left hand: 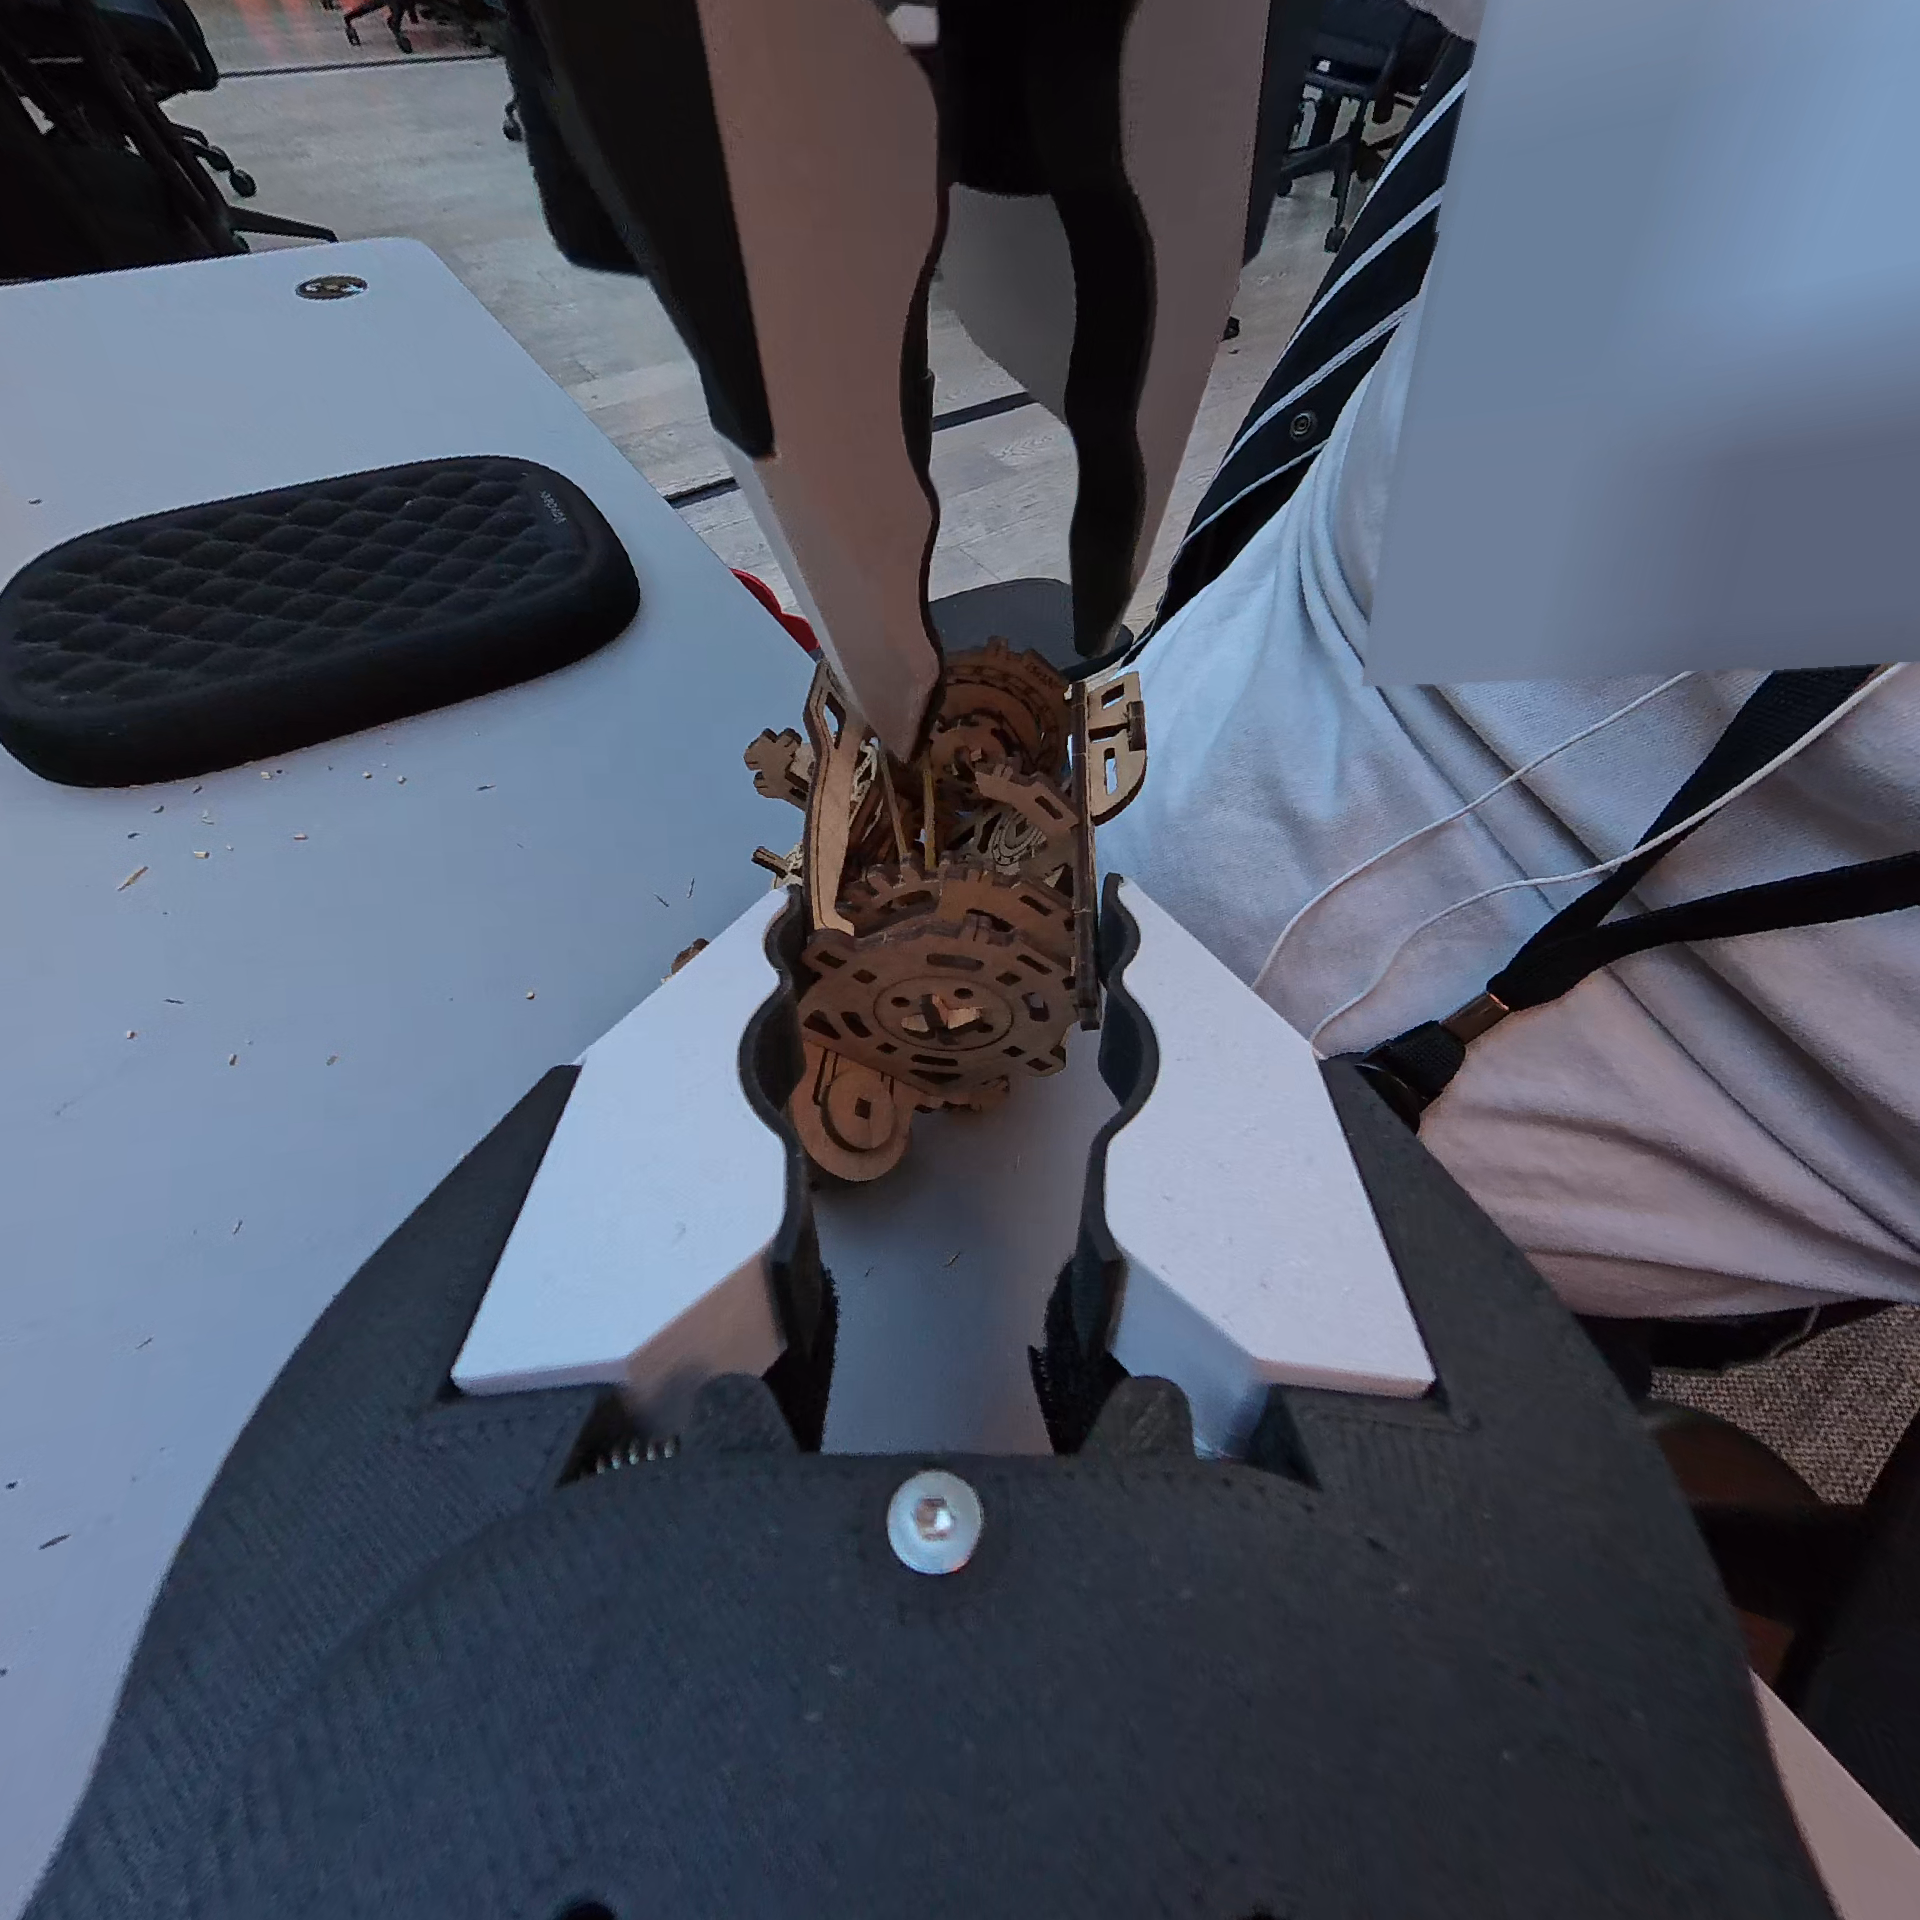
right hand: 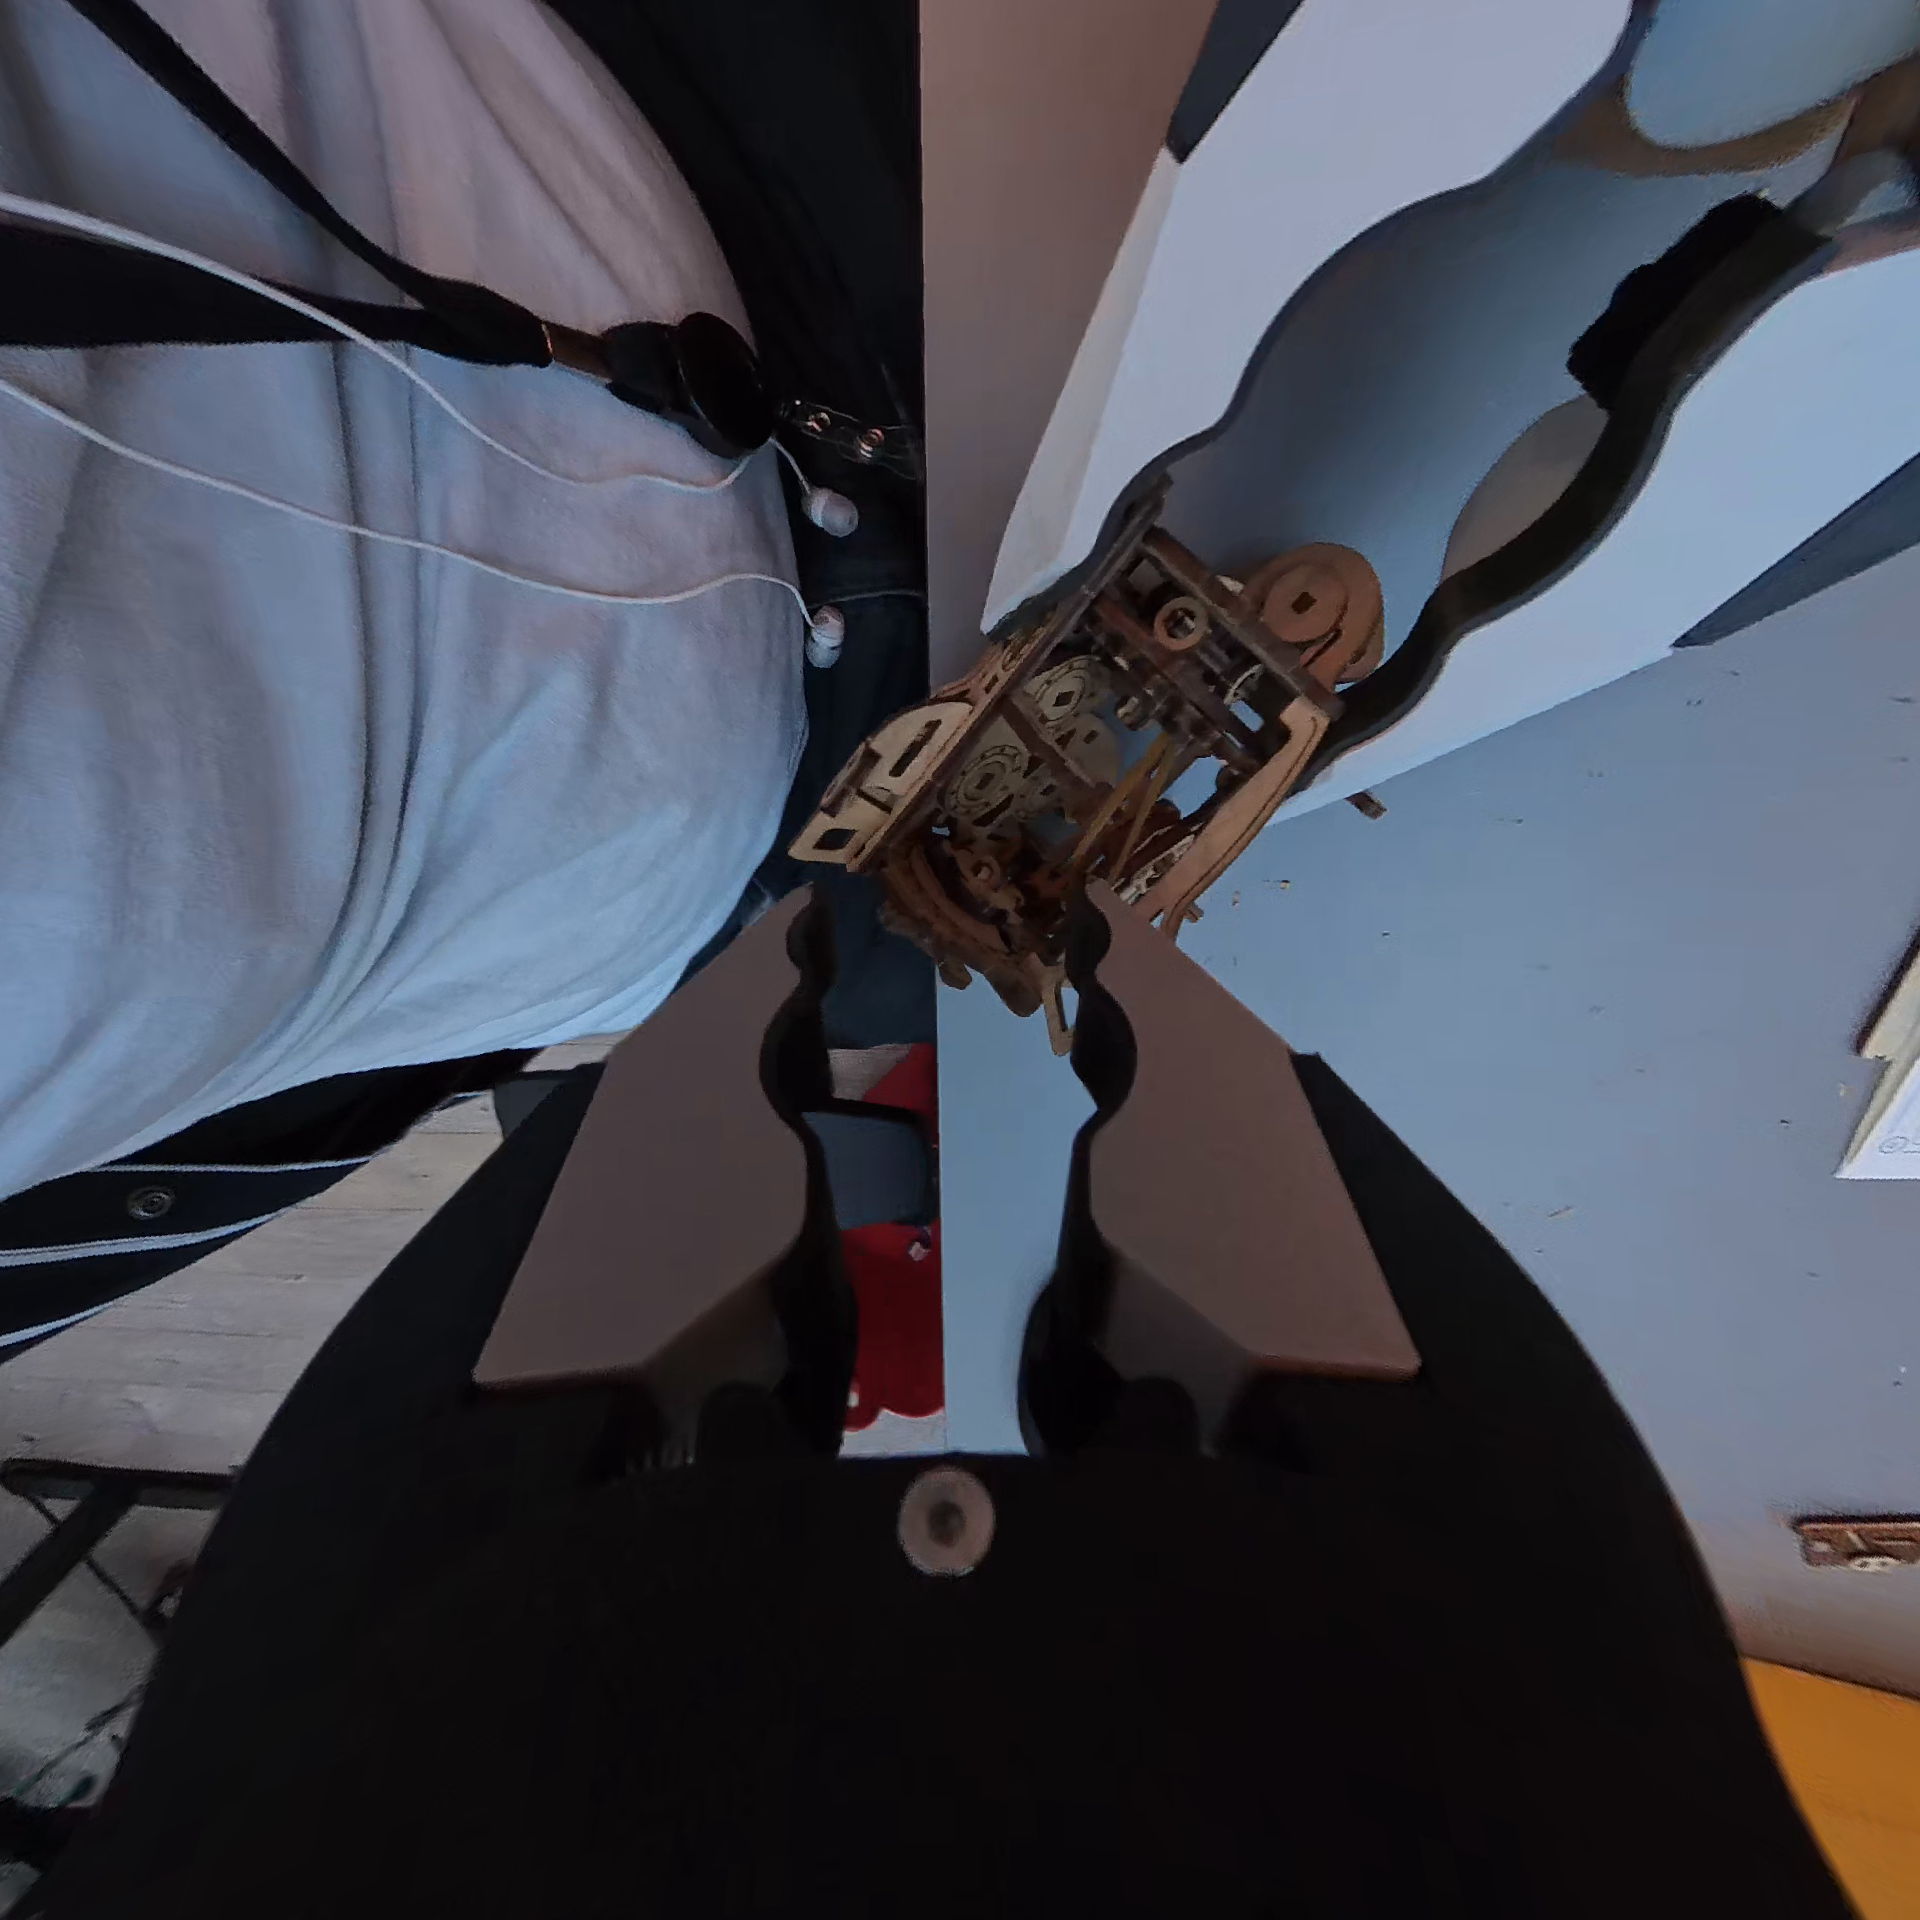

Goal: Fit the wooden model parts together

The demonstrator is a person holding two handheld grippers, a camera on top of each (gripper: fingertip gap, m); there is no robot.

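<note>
A wooden model (left hand: 940, 935) of laser-cut gears and frames, with rubber bands inside, is held just above the grey table (left hand: 312, 1039). My left gripper (left hand: 951, 904) is shut on it, its white fingers clamping both side frames. In the right wrist view the model (right hand: 1060, 769) sits between the left gripper's (right hand: 1143, 717) fingers. My right gripper (right hand: 951, 914) reaches in from the opposite side with its jaws apart. One of its fingertips (left hand: 904, 717) pokes into the gears at the model's far end. The other fingertip (left hand: 1101, 623) stands clear beside it.
A black quilted pad (left hand: 312, 613) lies on the table at the left, with wood crumbs scattered around. A person in a white shirt (left hand: 1558, 987) with a black lanyard sits close on the right. A paper sheet (right hand: 1891, 1091) and a small wooden piece (right hand: 1860, 1569) lie on the table. The grippers' ends are close to 4 cm from one another.
</note>
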